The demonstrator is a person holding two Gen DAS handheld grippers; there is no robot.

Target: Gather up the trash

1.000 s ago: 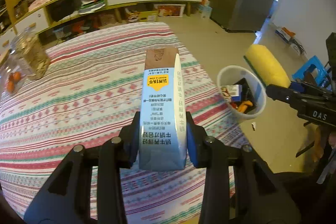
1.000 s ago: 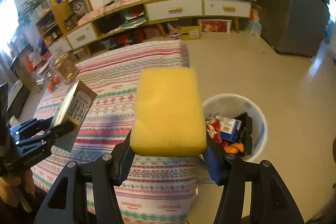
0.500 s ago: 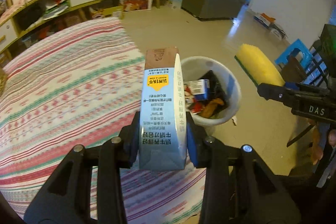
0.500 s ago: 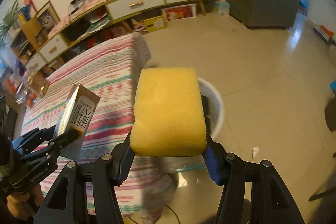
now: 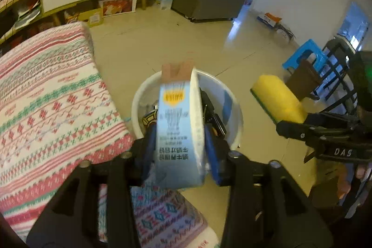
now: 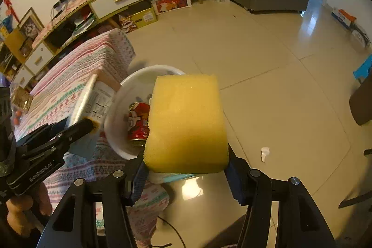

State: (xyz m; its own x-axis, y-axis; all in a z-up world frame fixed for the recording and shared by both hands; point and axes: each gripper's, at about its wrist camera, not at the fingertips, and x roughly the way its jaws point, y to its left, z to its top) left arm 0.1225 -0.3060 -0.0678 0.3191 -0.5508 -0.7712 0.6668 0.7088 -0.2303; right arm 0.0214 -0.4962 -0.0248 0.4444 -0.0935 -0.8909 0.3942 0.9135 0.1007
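The milk carton (image 5: pixel 179 131), blurred, hangs over the white trash bin (image 5: pixel 234 108) between the left tool's (image 5: pixel 180 150) jaws, which have just been opening and stand clear of it. The right tool (image 6: pixel 186 169) clamps a yellow sponge (image 6: pixel 186 122) beside the bin, by the striped counter (image 5: pixel 46 94)

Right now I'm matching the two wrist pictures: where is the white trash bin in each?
Left wrist: white trash bin at centre, behind the milk carton.
Right wrist: bin left of centre, partly behind the yellow sponge.
Shared landmark: the striped tablecloth beside it.
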